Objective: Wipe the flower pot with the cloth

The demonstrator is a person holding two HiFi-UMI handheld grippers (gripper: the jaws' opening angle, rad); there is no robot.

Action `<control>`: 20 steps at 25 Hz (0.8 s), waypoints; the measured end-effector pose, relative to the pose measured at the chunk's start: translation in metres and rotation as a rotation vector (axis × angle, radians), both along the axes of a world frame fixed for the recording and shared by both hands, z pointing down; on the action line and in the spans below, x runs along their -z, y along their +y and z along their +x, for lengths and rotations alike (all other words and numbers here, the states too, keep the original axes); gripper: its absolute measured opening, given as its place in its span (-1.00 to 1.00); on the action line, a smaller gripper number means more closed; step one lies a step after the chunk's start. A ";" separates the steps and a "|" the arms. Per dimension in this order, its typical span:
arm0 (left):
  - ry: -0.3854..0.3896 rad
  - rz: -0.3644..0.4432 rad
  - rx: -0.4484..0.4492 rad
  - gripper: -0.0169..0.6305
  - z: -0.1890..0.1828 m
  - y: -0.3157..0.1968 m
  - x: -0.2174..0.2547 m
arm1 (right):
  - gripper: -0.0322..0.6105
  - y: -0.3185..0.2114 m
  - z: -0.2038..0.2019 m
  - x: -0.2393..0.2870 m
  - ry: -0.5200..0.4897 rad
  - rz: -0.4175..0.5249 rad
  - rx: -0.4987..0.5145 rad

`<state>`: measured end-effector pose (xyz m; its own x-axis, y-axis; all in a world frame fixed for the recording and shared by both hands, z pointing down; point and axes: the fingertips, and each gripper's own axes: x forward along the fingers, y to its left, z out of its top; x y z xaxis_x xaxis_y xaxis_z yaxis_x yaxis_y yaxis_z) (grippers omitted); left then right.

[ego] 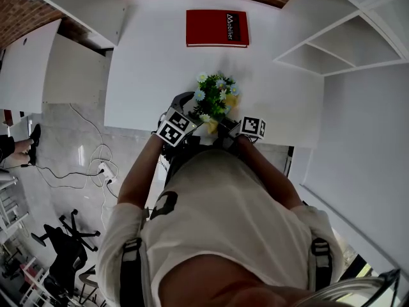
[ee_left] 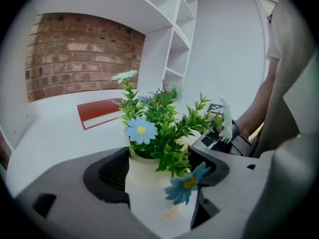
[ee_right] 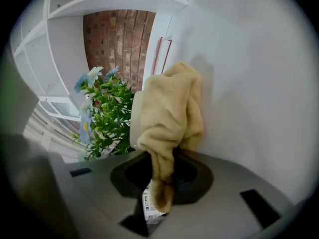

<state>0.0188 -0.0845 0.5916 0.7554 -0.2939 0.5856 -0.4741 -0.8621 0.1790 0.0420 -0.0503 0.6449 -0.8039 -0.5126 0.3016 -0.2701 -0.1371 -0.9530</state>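
Here, flower pot (ee_left: pixel 144 180) clamped in left hand-held gripper (ee_left: pixel 158 176) (right hand-held gripper's (ee_right: pixel 160 179) pinched cloth (ee_right: pixel 169 113) against it)

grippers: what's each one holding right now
left gripper: closed on the flower pot
right gripper: closed on the yellow cloth
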 end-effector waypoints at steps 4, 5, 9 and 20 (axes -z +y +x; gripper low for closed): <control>-0.029 0.002 -0.024 0.17 -0.004 0.009 -0.002 | -0.64 0.003 0.004 -0.004 -0.002 -0.030 0.020; -0.034 -0.003 -0.028 0.17 -0.005 0.010 -0.002 | -0.64 0.004 0.006 -0.005 0.000 -0.037 0.024; -0.045 -0.006 -0.056 0.17 -0.008 -0.001 0.004 | -0.63 0.006 0.016 -0.002 0.004 -0.050 0.035; -0.075 0.020 -0.058 0.18 0.001 -0.001 -0.015 | -0.62 -0.034 0.026 0.048 -0.041 0.093 -0.041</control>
